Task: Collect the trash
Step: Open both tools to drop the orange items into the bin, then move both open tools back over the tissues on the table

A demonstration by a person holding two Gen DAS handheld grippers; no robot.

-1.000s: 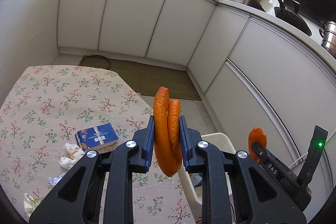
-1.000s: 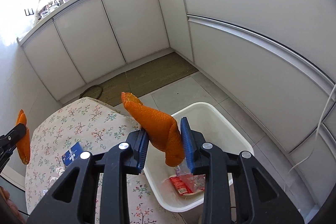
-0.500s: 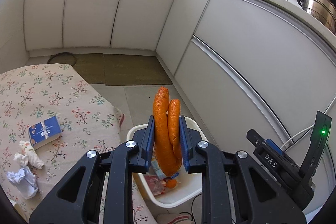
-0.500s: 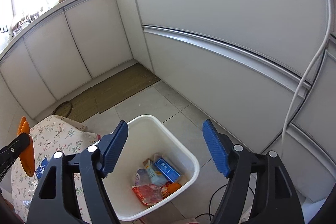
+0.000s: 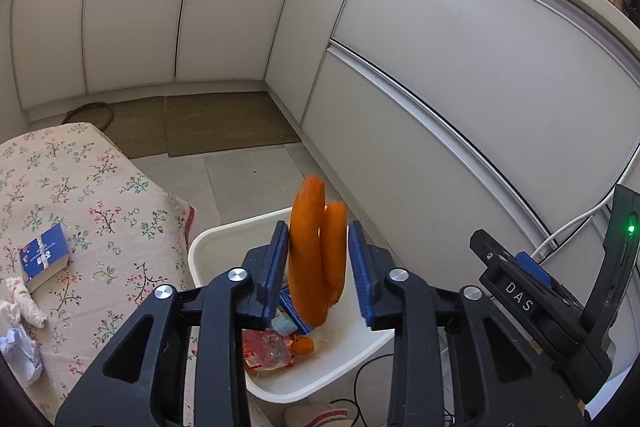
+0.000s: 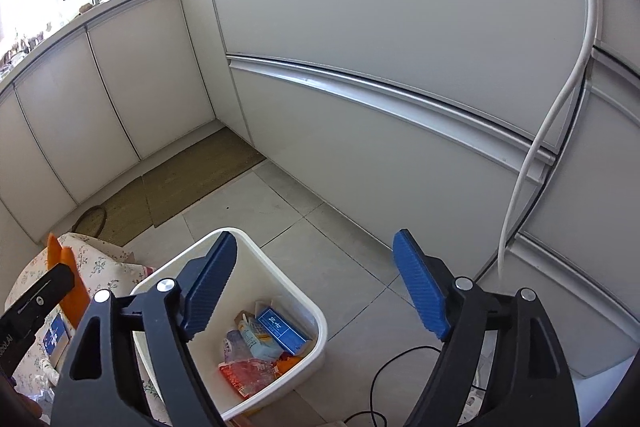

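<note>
- White kitchen cabinets (image 5: 232, 7) curve around a grey tiled floor (image 6: 312, 227), with a woven mat (image 5: 224, 125) lying well ahead of both grippers.
- Left gripper (image 5: 318, 267): its jaws are opening, and the orange peel (image 5: 316, 255) stands between the blue pads (image 5: 276, 267), blurred; there is a clear gap at the right pad, and contact at the left one cannot be told.
- Directly below and ahead of that gripper sits the white trash bin (image 5: 224, 231), holding a red wrapper (image 5: 266, 349), a blue carton and an orange scrap.
- Left of the left gripper, a floral-cloth counter (image 5: 80, 195) carries a blue box (image 5: 42, 259) and crumpled tissues (image 5: 22, 303).
- Right gripper (image 6: 316, 291): jaws opening, spread wide, nothing between them, above the bin's far side.
</note>
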